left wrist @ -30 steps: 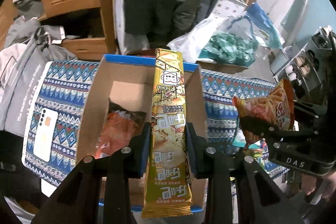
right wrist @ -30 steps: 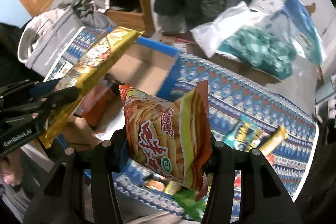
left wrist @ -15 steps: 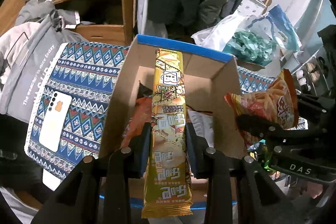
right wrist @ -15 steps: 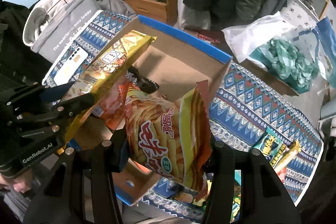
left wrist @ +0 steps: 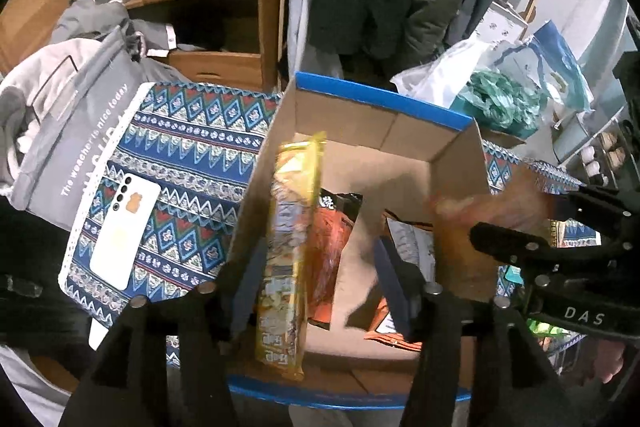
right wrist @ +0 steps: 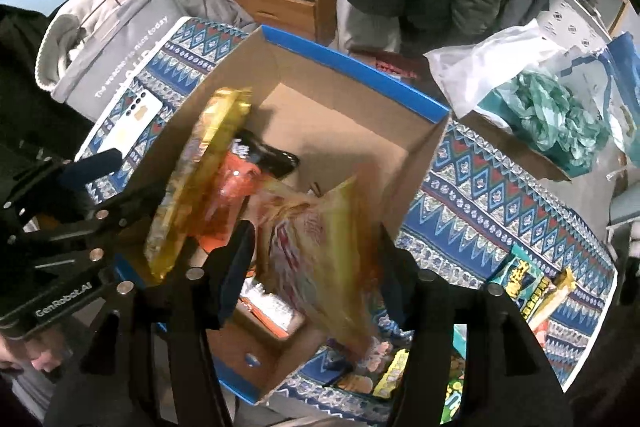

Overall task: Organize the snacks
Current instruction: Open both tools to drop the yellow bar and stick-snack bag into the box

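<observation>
A blue-rimmed cardboard box (left wrist: 380,99) (right wrist: 352,63) stands on the patterned cloth. My left gripper (left wrist: 320,287) is open over it; the long gold snack pack (left wrist: 290,251) is loose and blurred between its jaws, falling into the box. It also shows in the right wrist view (right wrist: 196,187). My right gripper (right wrist: 316,267) is open too; the orange chip bag (right wrist: 320,251) is blurred and dropping at the box's right wall. An orange-black packet (left wrist: 332,247) lies inside the box.
A white phone (left wrist: 124,231) lies on the cloth left of the box. A grey bag (left wrist: 72,131) is further left. Several loose snacks (right wrist: 528,291) lie on the cloth to the right. Plastic bags (right wrist: 540,107) and a person stand behind.
Both grippers moved over the box and opened. The gold pack and the chip bag were let go and are falling, blurred.
</observation>
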